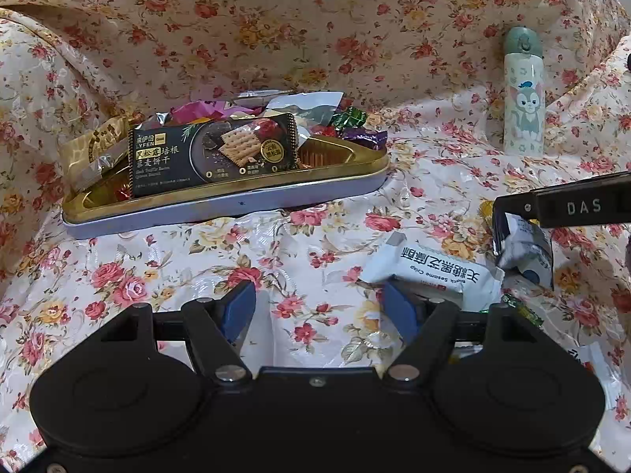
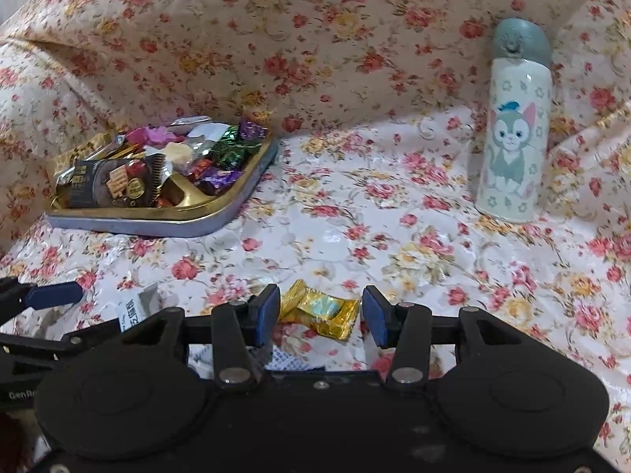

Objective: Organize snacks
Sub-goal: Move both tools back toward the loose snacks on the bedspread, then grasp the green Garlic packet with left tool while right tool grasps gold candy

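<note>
two grippers hover over a floral cloth [image 2: 355,236]. left gripper [image 1: 319,311] released; right gripper [image 2: 321,315] released, gold candy [image 2: 319,311] between its jaws. snack tin [image 2: 221,220] at ten o'clock, cat bottle [image 2: 512,138] at two.

Two low, close fisheye views look forward over a floral cloth [image 1: 315,244]. Both share the snack tray [image 1: 236,201] at left and cartoon bottle [image 2: 512,142] at upper right.
</note>
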`<action>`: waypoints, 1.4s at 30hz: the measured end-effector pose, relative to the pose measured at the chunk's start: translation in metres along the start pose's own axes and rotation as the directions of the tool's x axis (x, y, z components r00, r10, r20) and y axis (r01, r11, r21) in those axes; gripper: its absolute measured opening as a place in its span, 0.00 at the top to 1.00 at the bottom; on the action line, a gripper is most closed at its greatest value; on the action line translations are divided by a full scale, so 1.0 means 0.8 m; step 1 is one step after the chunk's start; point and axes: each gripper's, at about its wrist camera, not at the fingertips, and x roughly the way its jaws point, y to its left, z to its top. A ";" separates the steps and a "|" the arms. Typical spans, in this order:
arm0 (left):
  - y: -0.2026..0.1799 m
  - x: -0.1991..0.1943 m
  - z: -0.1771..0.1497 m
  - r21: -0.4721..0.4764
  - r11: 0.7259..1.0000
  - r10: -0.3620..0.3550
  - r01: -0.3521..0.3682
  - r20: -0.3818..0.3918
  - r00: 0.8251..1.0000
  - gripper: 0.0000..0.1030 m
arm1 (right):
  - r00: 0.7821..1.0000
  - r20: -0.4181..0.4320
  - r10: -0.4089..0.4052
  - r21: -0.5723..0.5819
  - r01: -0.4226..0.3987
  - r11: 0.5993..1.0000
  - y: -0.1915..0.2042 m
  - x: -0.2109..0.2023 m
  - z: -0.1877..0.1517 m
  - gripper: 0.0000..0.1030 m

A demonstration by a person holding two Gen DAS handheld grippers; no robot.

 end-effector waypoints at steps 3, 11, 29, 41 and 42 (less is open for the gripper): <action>0.002 0.000 0.000 -0.011 1.000 0.005 -0.005 0.001 1.000 0.27 | 1.000 -0.014 0.010 -0.037 -0.011 0.999 0.005 0.003 -0.001 0.56; 0.005 0.000 0.000 -0.034 0.999 0.022 -0.022 0.003 1.000 0.28 | 0.999 -0.010 0.032 -0.089 -0.033 0.995 0.012 -0.015 -0.012 0.63; -0.028 -0.078 -0.006 0.060 0.991 -0.114 0.117 -0.049 0.992 0.36 | 0.999 0.042 -0.012 -0.004 0.012 1.000 -0.019 -0.017 -0.034 0.63; -0.054 -0.073 -0.024 0.098 0.987 -0.117 0.128 -0.107 0.987 0.36 | 0.998 0.064 -0.016 0.018 0.015 1.000 -0.024 -0.011 -0.042 0.62; -0.054 -0.073 -0.024 0.097 0.987 -0.115 0.126 -0.105 0.988 0.37 | 0.998 0.064 -0.018 0.017 0.017 1.000 -0.023 -0.011 -0.042 0.62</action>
